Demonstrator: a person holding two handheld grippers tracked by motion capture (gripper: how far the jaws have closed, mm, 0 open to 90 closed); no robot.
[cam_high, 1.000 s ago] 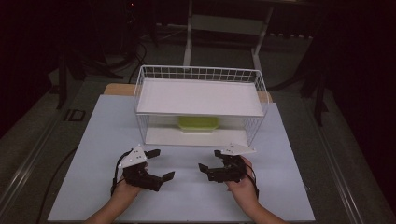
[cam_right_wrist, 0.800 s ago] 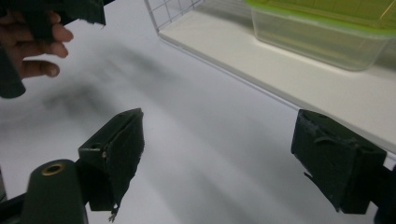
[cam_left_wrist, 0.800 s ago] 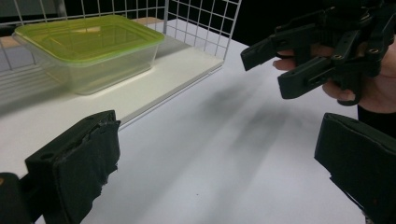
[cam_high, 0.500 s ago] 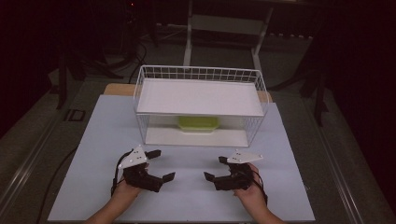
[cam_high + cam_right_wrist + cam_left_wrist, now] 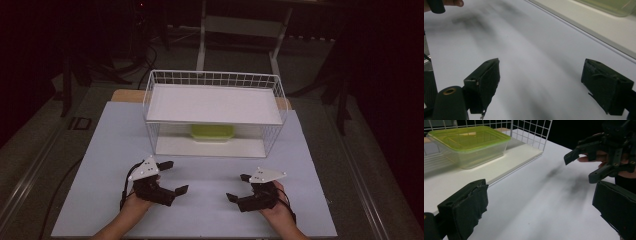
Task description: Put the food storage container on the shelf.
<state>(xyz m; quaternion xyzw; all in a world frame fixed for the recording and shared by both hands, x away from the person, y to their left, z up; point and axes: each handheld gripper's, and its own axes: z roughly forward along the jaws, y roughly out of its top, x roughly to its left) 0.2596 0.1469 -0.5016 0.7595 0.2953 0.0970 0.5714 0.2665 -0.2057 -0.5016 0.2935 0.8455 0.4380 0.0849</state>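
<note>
Counter (image 5: 200, 210) space at six o'clock carries both hands, while the wire rack (image 5: 214, 80) stands toward twelve o'clock, its white upper shelf (image 5: 212, 103) bare. Under that shelf, on the rack's lower board, sits the box (image 5: 212, 132) with the yellow-green lid, well apart from either tool. Judging by this layout, the step in hand is a reach for the box, and it is best done low and level: the opening between board and upper shelf looks shallow, so a tilted tool would likely catch the wire. Coming at the box's long side should give a flatter bite than its corner.

Left gripper (image 5: 167, 177) rests at about seven o'clock with its fingers (image 5: 465, 207) spread wide, holding nothing and pointing toward the rack. Right gripper (image 5: 240, 187) lies at about five o'clock, its fingers (image 5: 485, 82) equally wide and empty above bare counter.
</note>
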